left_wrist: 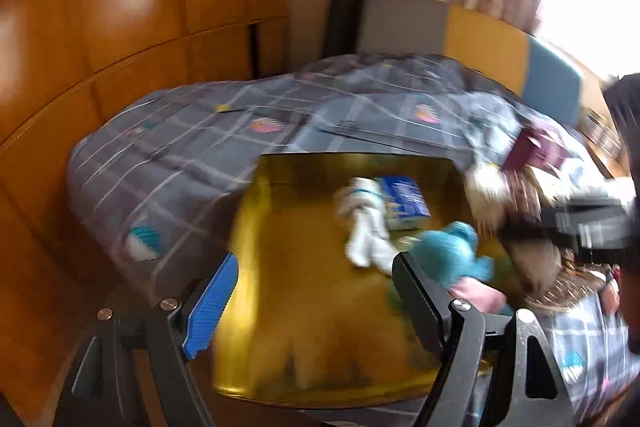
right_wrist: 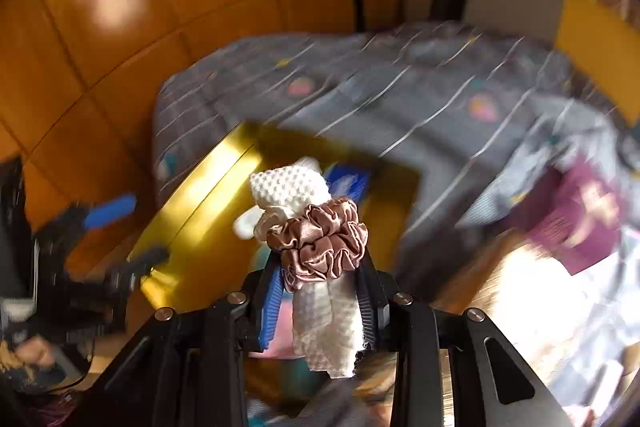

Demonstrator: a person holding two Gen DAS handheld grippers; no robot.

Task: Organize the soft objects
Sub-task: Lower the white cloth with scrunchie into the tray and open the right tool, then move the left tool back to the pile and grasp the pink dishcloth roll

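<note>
Right gripper (right_wrist: 320, 267) clamps a white cloth (right_wrist: 290, 187) (scrunchie-wrapped, apparently).

Home bedroom, quilted bed (left_wrist: 240, 131), wooden wardrobe (left_wrist: 120, 7)

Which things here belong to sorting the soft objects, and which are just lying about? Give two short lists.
Job:
- white cloth with pink scrunchie, held in right gripper
- gold box
- white socks
- teal toy
- left gripper, open

Lying about:
- blue packet
- maroon booklet
- bedspread
- wardrobe
</note>
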